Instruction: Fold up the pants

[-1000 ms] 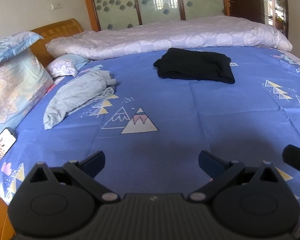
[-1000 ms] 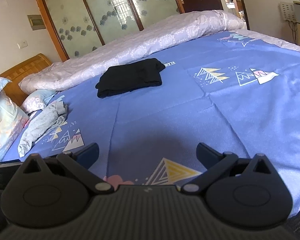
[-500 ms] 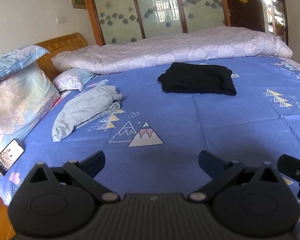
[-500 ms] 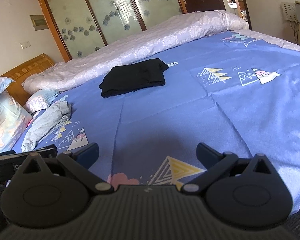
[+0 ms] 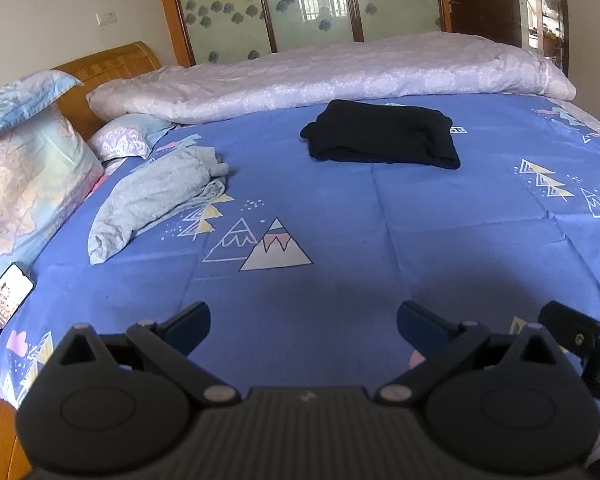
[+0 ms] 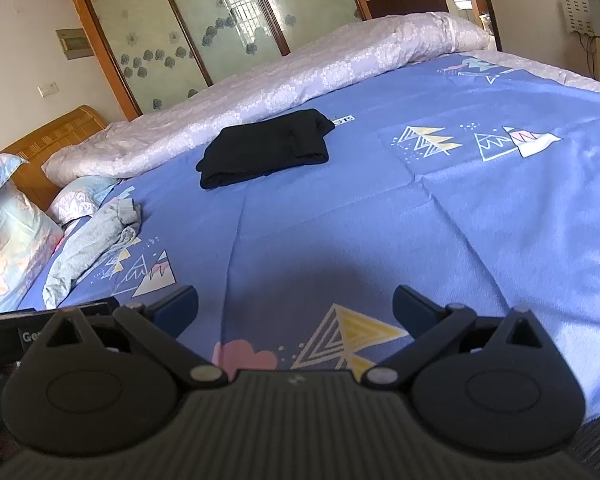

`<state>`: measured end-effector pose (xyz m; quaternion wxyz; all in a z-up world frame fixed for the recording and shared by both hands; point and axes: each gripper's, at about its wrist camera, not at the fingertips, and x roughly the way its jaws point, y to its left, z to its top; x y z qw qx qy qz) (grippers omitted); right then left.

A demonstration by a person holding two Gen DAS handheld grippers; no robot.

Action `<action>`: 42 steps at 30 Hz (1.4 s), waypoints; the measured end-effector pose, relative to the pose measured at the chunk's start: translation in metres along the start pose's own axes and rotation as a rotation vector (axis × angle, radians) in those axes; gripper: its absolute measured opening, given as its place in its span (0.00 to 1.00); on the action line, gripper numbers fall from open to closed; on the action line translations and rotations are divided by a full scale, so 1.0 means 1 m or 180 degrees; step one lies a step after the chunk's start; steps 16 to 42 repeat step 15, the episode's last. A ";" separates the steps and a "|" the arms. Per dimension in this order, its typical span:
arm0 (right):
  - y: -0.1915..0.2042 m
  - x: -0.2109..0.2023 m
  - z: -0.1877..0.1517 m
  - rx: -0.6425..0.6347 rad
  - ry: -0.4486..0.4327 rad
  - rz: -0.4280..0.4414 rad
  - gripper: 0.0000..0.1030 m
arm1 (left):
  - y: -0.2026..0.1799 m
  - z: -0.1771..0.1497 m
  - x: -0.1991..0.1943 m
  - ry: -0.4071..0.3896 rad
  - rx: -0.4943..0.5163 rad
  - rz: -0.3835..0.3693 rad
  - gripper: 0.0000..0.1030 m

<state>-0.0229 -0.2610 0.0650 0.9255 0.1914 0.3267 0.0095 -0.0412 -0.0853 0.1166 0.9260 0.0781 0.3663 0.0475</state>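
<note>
Left tool (image 5: pixel 303 322): fingers spread wide, grasping nothing, held over the near edge of the bed (image 5: pixel 420 248). Right tool (image 6: pixel 296 304): likewise released, fingers wide apart with only blue sheet between them, also over the near edge. Part of the right tool's body shows at the right margin of the left wrist view; part of the left tool's body shows at the left margin of the right wrist view, so the two are side by side.

Black pants (image 5: pixel 382 136): lying as a compact folded stack on the blue sheet toward the far edge of the bed, just in front of the rolled white quilt (image 5: pixel 340 76) that runs along that far edge. The stack is well apart from both tools. In the right wrist view the same pants (image 6: pixel 266 146) sit in the same place, near the quilt (image 6: pixel 300 84).

Grey garment (image 5: pixel 156 196): crumpled and unfolded, toward the headboard end of the bed, just beside the pillows (image 5: pixel 24 172). It is apart from the black pants.

Phone (image 5: pixel 5 300): screen lit, lying flat at the near corner of the bed on the headboard side, beside the pillows.

Wooden headboard (image 5: pixel 112 64) stands behind the pillows.
</note>
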 end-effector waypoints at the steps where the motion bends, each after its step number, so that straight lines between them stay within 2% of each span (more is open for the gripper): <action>1: 0.000 0.001 -0.001 0.0002 0.0007 -0.0003 1.00 | 0.000 0.000 0.001 0.0005 0.0004 -0.0004 1.00; 11: 0.000 0.006 -0.001 -0.0002 0.0066 -0.0007 1.00 | -0.002 0.000 0.007 0.0039 0.0032 -0.0057 1.00; 15: 0.001 0.008 -0.001 -0.0014 0.0069 -0.0020 1.00 | -0.001 0.001 0.011 0.0079 0.0026 -0.0181 1.00; 42: 0.001 0.008 -0.001 -0.0014 0.0069 -0.0020 1.00 | -0.001 0.001 0.011 0.0079 0.0026 -0.0181 1.00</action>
